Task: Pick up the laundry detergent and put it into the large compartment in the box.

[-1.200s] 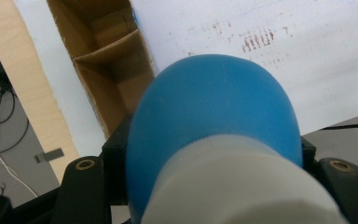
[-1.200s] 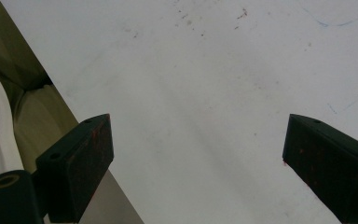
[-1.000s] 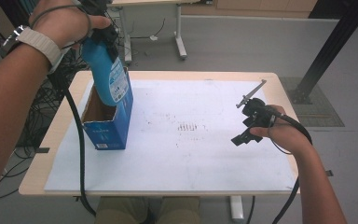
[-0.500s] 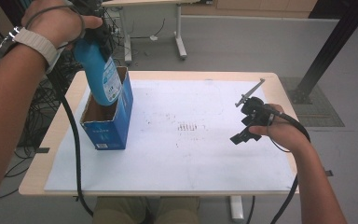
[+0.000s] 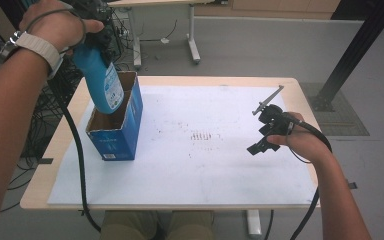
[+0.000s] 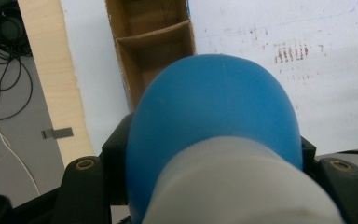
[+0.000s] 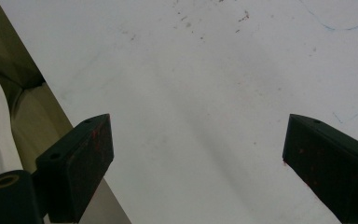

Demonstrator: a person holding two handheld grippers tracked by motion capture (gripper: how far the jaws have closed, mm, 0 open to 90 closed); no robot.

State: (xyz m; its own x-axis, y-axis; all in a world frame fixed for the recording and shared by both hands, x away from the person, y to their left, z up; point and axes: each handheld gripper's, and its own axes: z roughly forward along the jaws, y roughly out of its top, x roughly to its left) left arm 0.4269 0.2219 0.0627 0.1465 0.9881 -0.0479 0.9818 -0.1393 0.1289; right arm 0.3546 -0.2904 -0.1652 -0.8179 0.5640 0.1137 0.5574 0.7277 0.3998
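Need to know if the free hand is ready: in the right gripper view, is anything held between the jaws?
No: the right gripper has its jaws standing wide apart over the bare white sheet, with nothing between them.

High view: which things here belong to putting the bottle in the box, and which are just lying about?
In the job:
- blue bottle, clamped in the left gripper
- open cardboard box, bottle's base at its mouth

Lying about:
- right gripper, open and idle
- stained white mat
- cables on the floor
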